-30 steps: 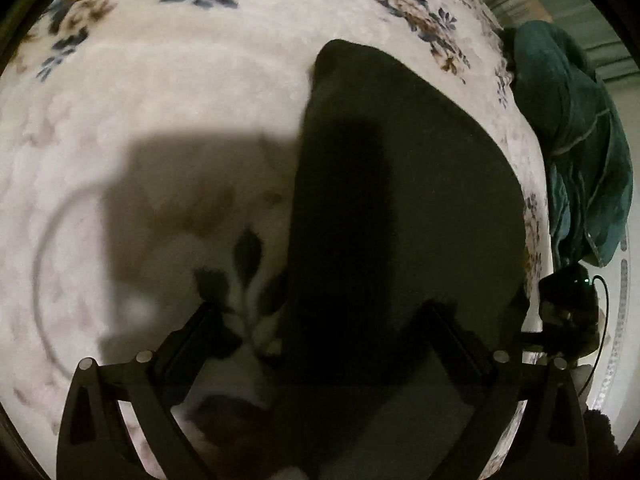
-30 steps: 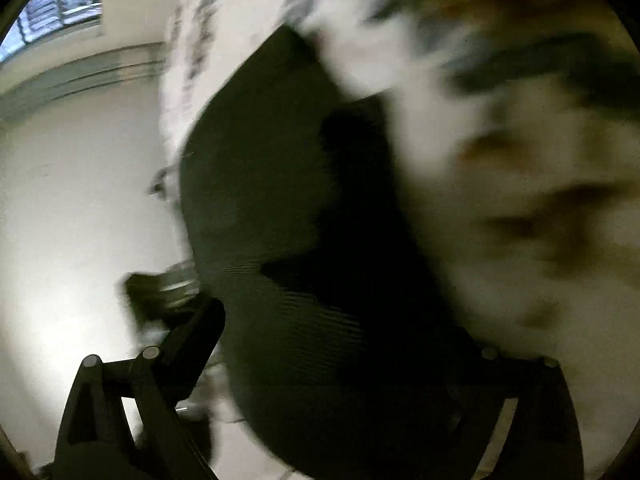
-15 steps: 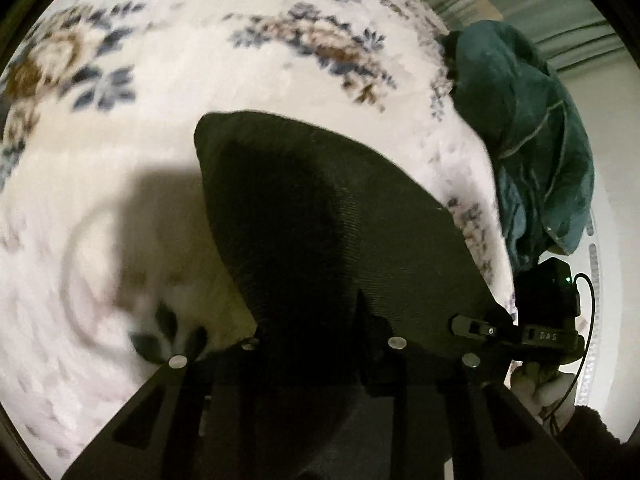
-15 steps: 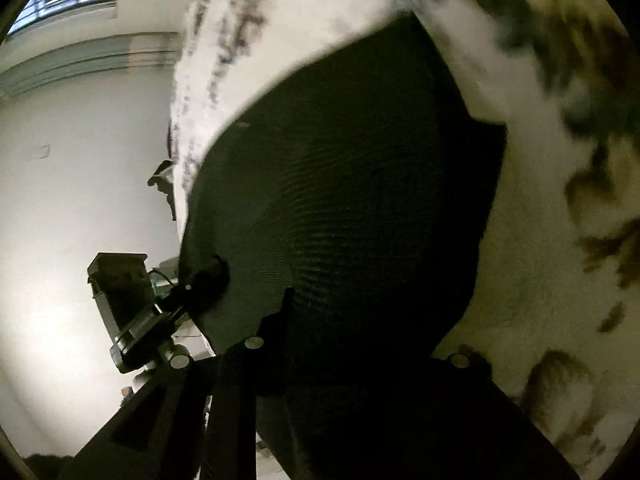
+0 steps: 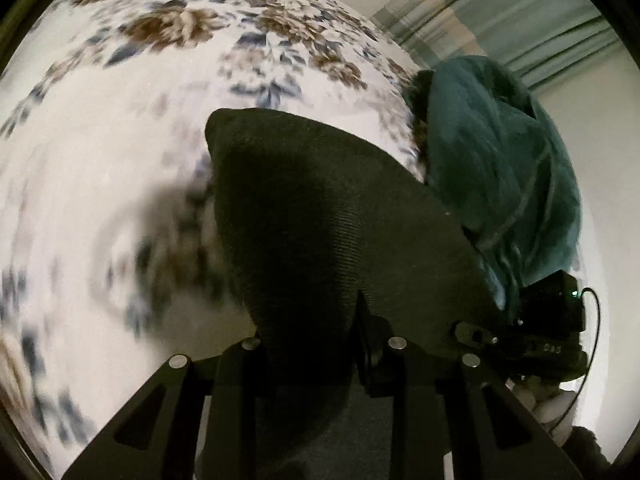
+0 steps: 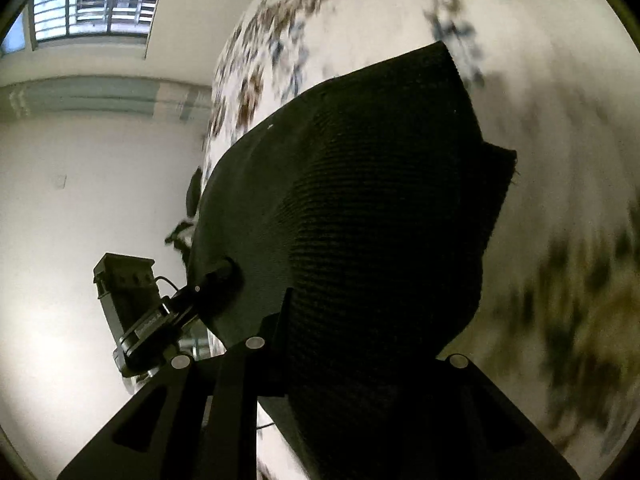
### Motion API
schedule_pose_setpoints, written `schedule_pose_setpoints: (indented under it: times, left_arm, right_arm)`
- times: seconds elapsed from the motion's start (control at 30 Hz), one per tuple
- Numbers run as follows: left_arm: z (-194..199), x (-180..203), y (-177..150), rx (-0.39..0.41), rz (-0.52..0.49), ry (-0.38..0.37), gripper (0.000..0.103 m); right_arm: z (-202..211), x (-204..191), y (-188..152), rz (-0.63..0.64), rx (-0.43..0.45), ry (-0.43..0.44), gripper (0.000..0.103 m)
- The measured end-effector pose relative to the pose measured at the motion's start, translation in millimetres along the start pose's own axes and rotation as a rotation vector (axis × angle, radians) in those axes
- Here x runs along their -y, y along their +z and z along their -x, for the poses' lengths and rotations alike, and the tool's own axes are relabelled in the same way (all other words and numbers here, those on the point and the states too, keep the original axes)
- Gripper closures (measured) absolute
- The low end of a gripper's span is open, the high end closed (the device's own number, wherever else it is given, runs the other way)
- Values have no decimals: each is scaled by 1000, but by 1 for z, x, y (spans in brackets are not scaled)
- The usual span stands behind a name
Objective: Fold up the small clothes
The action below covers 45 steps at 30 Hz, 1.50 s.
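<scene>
Gripping dark cloth: L gripper & R gripper.

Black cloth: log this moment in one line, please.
left tongs shut on black cloth | right tongs shut on black cloth | cloth lifted over floral bedspread | teal garment beside

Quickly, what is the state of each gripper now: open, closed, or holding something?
Left gripper: closed on the near edge of the dark knitted cloth.
Right gripper: closed on the same dark knitted cloth.
</scene>
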<state>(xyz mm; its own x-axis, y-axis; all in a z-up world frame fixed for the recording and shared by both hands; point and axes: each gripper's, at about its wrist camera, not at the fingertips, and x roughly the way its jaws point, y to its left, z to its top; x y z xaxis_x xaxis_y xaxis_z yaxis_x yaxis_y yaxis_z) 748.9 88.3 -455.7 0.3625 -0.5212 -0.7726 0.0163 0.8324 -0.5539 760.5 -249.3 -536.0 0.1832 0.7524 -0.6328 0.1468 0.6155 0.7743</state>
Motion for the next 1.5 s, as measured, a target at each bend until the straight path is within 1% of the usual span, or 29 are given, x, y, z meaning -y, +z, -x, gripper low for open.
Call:
schedule_pose_setpoints:
  times: [0.03,0.07,0.1,0.17,0.2,0.23,0.27,0.33,0.37,0.4,0.47,0.53,0.6,0.63,0.67,0.7,0.77,0.83,0.87,0.9,0.93,0.97,1.0,1.03,1.1,1.17,1.23,1.3,1.5]
  left_arm:
    - [-10,-3,13,-14,-1,7,78]
    - [-26,-10,29,-45,12,33,75]
    - [-38,-18,38,-78,33,56,73]
    - [-65,-37,46,-156,63,104,73]
    - [-74,-45,47,-179,57,147,73]
    - [-78,-50,45,-185,39,176,65]
    - [-76,-51,42,-174,28,184,58]
    - [-63,-49,32,-144,10,211,13]
    - [-55,-47,25,-128,4,221,10]
    - [-44,-44,17,-94,-10,249,9]
    - [-24,-32,-5,-5,-57,325,9]
    - [-17,-30,-20,27,-70,381,9]
    - [-19,-29,-34,28,-57,387,9]
    - [-21,-29,-36,27,-52,395,9]
    - [-23,-28,-40,27,-51,404,9]
    - [-26,-27,-45,21,-49,421,9]
    - [-26,-25,-52,19,-41,450,9]
    - [-23,-17,-58,29,-47,470,9]
    - [-19,-11,-61,42,-55,488,9]
    - [-13,-4,-64,61,-69,508,9]
    - [-6,6,-67,81,-88,520,9]
    - [-1,12,-69,93,-102,530,9]
    - [5,21,-72,102,-121,541,7]
    - [10,30,-74,110,-142,557,2]
    - [21,44,-79,119,-166,586,2]
    - [35,56,-84,127,-167,579,2]
    - [55,73,-89,143,-173,583,2]
    - [74,89,-96,163,-180,583,2]
    - [150,148,-130,238,-200,571,2]
  right_arm:
    - [-5,-1,18,-6,10,-1,82]
    - [-12,-2,37,-3,21,-16,82]
    - [-20,-4,58,7,39,-58,82]
    - [-34,1,85,0,36,-125,75]
    - [-44,7,96,-29,17,-186,69]
    - [-52,13,104,-63,-11,-265,53]
    - [-48,21,106,-74,-15,-318,44]
    - [-40,27,101,-67,10,-391,37]
    - [-39,24,102,-61,12,-377,37]
    - [-37,25,99,-57,12,-356,37]
    - [-26,29,77,-49,41,-330,37]
    - [-11,41,53,-48,81,-352,37]
    - [-14,44,39,-64,96,-379,37]
    - [-14,50,30,-74,100,-377,42]
    - [-19,51,27,-72,104,-378,71]
    - [-21,52,24,-65,100,-414,90]
    - [-19,59,13,-58,109,-458,92]
    - [-22,70,7,-75,91,-511,92]
    - [-25,68,5,-59,80,-530,92]
    - [-26,59,5,-15,79,-571,89]
    - [-27,45,3,43,86,-639,77]
    - [-30,28,2,96,96,-722,47]
    - [-28,15,-1,131,112,-773,28]
    - [-23,3,-6,165,147,-804,0]
    - [-15,-22,-18,239,217,-899,0]
    - [-8,-42,-28,262,257,-959,0]
    - [2,-61,-39,269,279,-979,0]
    - [23,-82,-53,280,307,-983,0]
    - [97,-160,-120,357,427,-984,0]
